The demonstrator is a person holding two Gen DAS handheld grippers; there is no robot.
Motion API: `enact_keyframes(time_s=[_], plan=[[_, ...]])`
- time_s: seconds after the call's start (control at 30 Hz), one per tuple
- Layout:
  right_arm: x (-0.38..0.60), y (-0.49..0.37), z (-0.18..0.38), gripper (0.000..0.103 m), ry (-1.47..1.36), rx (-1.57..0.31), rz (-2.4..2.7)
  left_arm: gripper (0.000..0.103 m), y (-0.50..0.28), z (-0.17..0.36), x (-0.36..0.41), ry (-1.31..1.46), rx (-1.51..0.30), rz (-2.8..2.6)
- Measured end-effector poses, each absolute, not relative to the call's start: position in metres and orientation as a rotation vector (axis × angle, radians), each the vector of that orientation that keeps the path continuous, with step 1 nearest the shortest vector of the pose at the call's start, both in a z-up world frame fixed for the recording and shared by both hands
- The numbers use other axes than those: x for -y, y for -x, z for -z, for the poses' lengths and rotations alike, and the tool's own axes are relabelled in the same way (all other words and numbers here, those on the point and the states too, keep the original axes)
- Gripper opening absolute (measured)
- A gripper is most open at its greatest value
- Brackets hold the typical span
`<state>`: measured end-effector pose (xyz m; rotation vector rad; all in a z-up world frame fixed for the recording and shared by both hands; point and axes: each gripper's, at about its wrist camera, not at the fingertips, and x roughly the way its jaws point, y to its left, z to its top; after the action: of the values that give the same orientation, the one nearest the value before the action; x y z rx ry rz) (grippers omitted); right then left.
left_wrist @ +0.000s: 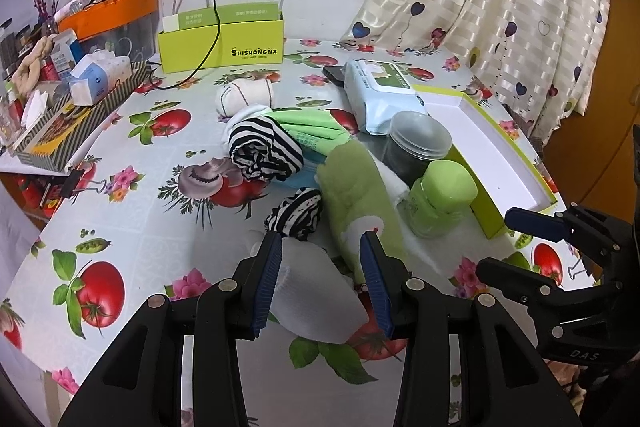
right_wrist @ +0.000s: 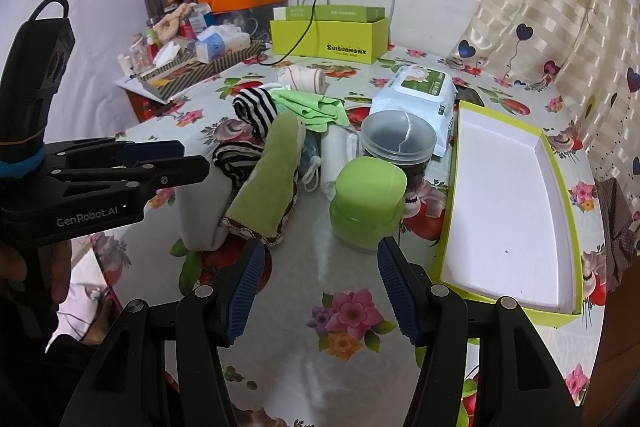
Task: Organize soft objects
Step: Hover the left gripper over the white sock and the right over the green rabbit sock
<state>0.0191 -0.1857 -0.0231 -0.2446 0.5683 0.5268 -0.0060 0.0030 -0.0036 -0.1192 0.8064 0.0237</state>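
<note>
Since nothing's in the white-lined box lid (right_wrist: 508,195) yet, sorting looks barely begun: step in hand seems to be the 1st pick. Left gripper (left_wrist: 320,279) hovers w/ jaws wide, straddling a white sock (left_wrist: 316,291) at the near edge of the pile; pads look not pressed on it, so nothing held. Right gripper (right_wrist: 322,287) also wide open & empty, over bare tablecloth (right_wrist: 304,367) just short of a green-capped jar (right_wrist: 368,203). Next move prob needs left jaws lowered & closed on the sock, then carried across to the lid w/o snagging the green mitt (left_wrist: 356,195) touching it. Pile also has striped socks (left_wrist: 264,147) & a green cloth (left_wrist: 316,131). Room: fruit-print cloth on the table, heart curtain (left_wrist: 512,7) to the right, barred window behind, cluttered boxes far left
</note>
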Motion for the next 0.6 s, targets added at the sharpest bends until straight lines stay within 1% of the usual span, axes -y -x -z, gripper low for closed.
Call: enact_keyframes(time_s=[0.6], plan=[[0.1837, -0.0193, 0.0222, 0.059, 0.243, -0.566, -0.529, 0.042, 0.0079, 0.0046, -0.0064, 0.129, -0.807, -0.031]])
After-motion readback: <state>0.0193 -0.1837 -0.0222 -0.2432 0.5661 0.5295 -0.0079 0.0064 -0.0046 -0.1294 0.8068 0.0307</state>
